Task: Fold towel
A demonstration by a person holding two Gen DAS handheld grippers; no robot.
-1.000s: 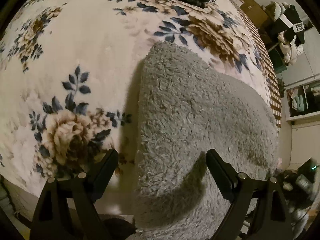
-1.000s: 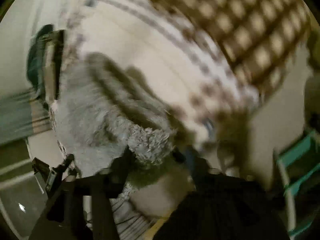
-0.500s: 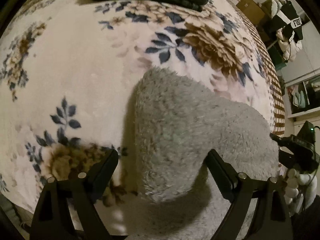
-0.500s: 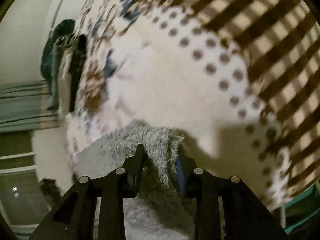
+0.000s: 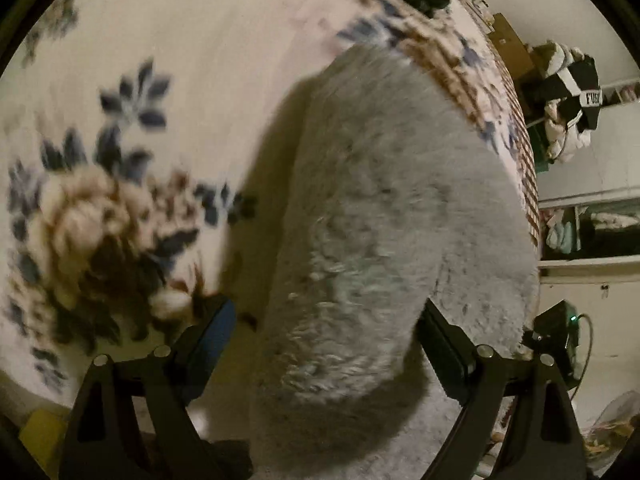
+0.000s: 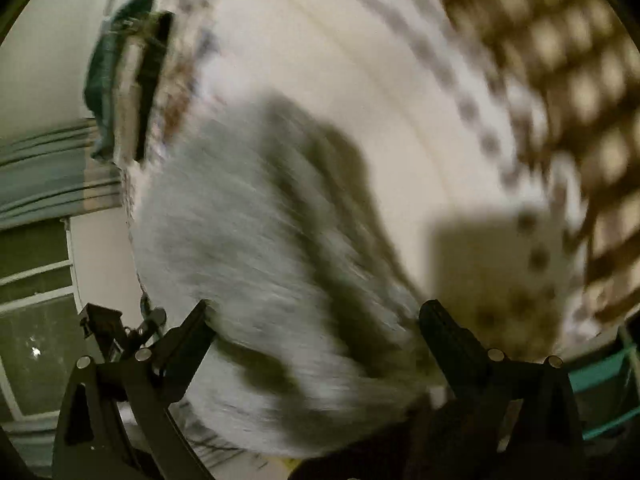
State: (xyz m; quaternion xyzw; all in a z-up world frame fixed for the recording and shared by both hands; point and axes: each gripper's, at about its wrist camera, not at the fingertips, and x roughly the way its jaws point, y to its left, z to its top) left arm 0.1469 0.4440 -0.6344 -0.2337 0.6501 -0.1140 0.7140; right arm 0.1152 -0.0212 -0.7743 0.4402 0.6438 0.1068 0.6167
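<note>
On the floral blanket (image 5: 200, 60) lies the folded grey towel (image 5: 380, 220).

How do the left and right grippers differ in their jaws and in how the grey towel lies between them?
The left gripper stands wide with a rounded fold of the grey towel between its fingers, its left finger over the floral blanket. The right gripper has its jaws opening, and the towel there is streaked by motion blur. Neither visibly pinches the towel; both point down at it.
</note>
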